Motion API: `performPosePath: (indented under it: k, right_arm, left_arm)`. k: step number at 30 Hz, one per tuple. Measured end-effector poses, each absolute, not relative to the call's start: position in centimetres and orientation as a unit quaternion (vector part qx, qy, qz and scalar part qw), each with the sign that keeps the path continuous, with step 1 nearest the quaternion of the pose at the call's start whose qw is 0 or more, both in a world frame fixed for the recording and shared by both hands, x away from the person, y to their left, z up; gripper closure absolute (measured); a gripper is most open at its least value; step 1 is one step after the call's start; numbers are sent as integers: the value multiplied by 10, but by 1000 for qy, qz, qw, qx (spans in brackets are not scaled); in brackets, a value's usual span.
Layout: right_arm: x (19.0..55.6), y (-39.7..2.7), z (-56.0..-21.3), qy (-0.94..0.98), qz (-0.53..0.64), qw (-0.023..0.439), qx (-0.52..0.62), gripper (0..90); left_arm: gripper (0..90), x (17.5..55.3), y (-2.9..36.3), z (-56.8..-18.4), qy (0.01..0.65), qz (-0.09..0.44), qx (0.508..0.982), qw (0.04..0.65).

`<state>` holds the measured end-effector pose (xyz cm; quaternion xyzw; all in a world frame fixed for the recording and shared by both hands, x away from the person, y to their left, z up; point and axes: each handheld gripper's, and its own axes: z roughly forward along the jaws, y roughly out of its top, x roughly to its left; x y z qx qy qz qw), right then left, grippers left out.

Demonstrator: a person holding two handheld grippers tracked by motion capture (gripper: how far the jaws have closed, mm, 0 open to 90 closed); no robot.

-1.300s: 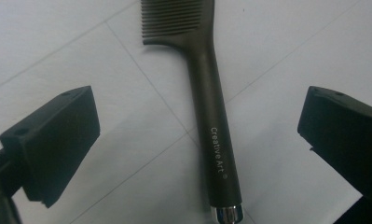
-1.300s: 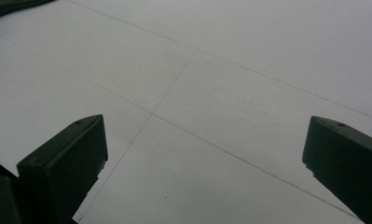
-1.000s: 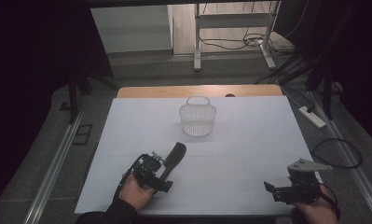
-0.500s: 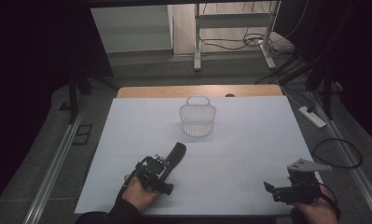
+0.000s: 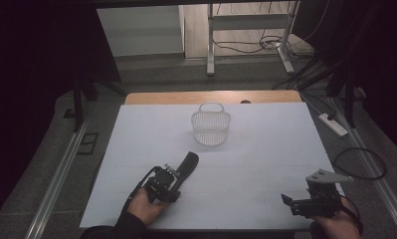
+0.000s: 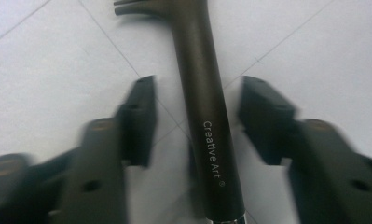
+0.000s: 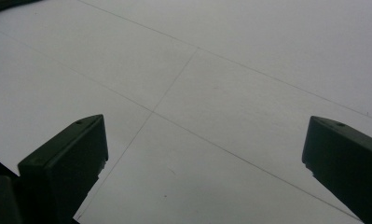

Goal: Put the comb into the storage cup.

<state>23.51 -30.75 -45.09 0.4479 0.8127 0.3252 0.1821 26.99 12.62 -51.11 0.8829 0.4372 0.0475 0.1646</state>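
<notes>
We hold the left gripper low over the white sheet covering the table, near its front edge on the left. Its jaws have just been closing and now straddle the dark handle of a utensil printed "Creative Art"; in the left gripper view a gap remains on either side, so the pads do not yet press on it. The utensil lies flat on the sheet, its pronged end pointing away from us toward the white wire basket, which stands well apart in the middle of the table. Our right gripper rests at the front right corner, jaws spread wide over bare sheet, with nothing between them
</notes>
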Motion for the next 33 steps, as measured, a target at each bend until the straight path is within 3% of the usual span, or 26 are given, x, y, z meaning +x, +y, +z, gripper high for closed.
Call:
performPosePath:
  k: [1, 3, 18, 33]
  right_arm:
    - [235, -307, -451, 813, 324, 182, 448, 4]
    - [235, -307, -451, 813, 324, 182, 447, 5]
    - [235, -307, -451, 814, 324, 182, 447, 6]
    - [235, -307, -451, 814, 323, 182, 447, 6]
  left_arm:
    - [674, 269, 125, -511, 437, 50, 883, 166]
    - [717, 270, 126, -511, 437, 47, 883, 166]
    - [722, 274, 137, -509, 436, 7, 876, 207]
    - [722, 268, 140, -498, 415, 13, 876, 248]
